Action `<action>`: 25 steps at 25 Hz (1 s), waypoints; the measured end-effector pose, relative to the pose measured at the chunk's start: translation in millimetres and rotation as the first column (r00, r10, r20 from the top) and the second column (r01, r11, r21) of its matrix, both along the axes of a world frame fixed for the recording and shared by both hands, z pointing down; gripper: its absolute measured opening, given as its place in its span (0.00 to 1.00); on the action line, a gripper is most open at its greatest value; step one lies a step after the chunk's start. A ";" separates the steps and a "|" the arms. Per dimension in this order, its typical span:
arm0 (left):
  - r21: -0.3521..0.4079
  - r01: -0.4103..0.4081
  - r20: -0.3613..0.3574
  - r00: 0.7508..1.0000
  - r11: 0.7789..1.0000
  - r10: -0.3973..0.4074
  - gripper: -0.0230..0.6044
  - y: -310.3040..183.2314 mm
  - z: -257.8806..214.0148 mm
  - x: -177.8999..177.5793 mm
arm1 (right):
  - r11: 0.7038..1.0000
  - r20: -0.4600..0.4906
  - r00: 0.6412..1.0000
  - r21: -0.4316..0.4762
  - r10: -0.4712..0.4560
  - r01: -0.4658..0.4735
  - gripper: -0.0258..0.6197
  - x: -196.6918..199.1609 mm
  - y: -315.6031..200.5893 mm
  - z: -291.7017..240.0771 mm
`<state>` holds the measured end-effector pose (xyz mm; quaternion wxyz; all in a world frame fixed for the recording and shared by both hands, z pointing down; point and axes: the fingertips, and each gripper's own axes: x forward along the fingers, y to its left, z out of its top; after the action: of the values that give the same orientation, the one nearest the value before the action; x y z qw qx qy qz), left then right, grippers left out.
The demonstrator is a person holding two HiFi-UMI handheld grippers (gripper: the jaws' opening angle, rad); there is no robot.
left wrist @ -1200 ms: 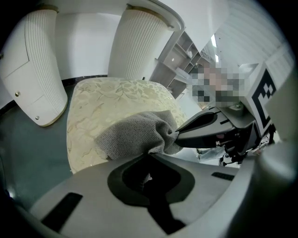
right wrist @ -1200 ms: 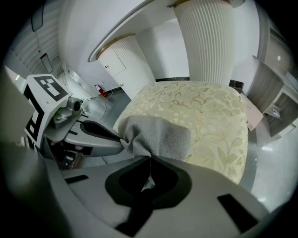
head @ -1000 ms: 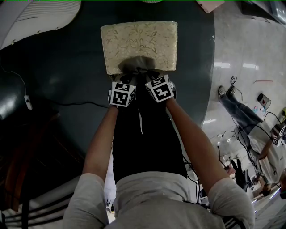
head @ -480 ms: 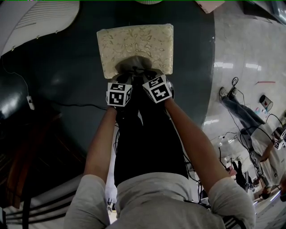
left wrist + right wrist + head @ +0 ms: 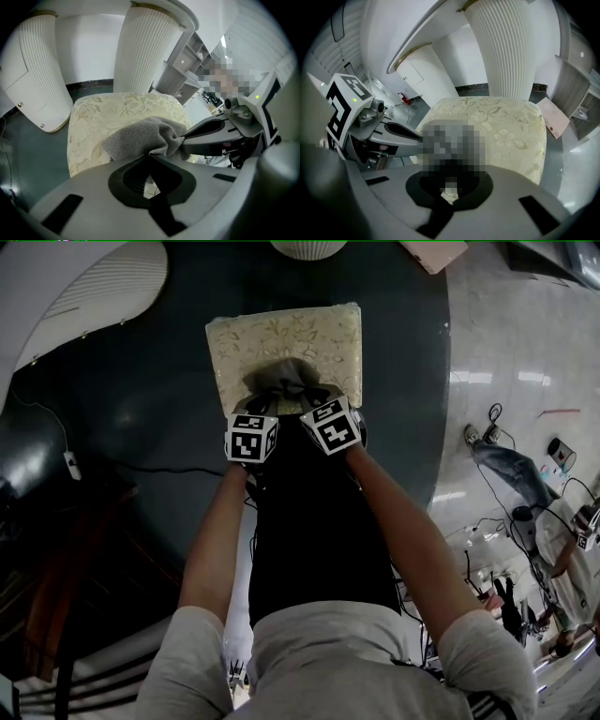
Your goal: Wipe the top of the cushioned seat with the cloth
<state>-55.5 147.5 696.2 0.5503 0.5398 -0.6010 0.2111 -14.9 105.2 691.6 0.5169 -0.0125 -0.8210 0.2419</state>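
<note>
**Cloth Clamped at Near Edge of Seat**

The cream floral cushioned seat [image 5: 281, 334] is stood on a dark floor [image 5: 141, 409], with white fluted columns [image 5: 145, 51] behind it. The left gripper [image 5: 151, 158] and right gripper [image 5: 185, 137] are positioned side by side over the seat's near edge, each closed on the bunched grey cloth [image 5: 284, 376], which is rested on the seat top there.
</note>
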 end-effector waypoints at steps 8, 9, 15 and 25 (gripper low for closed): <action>0.019 -0.008 -0.006 1.000 1.000 0.008 0.07 -14.4 2.8 -16.0 | 1.000 -0.005 1.000 0.006 0.023 -0.023 0.06 -14.8 -12.1 4.8; 0.020 -0.009 -0.008 1.000 1.000 0.009 0.07 -15.7 3.3 -17.2 | 1.000 -0.012 1.000 0.005 0.022 -0.022 0.06 -15.4 -12.9 5.3; 0.031 -0.019 -0.021 1.000 0.999 0.019 0.07 -25.3 3.1 -29.7 | 0.999 -0.025 0.999 0.018 0.030 -0.030 0.06 -26.0 -20.9 4.7; 0.053 -0.070 -0.036 0.997 0.996 0.072 0.07 -44.9 4.6 -48.5 | 0.996 -0.018 0.996 0.032 0.082 -0.081 0.06 -54.7 -40.4 1.4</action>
<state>-104.0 102.6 700.8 0.5395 0.5788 -0.5762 0.2048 -69.6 64.9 693.0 0.5145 0.0314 -0.8195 0.2503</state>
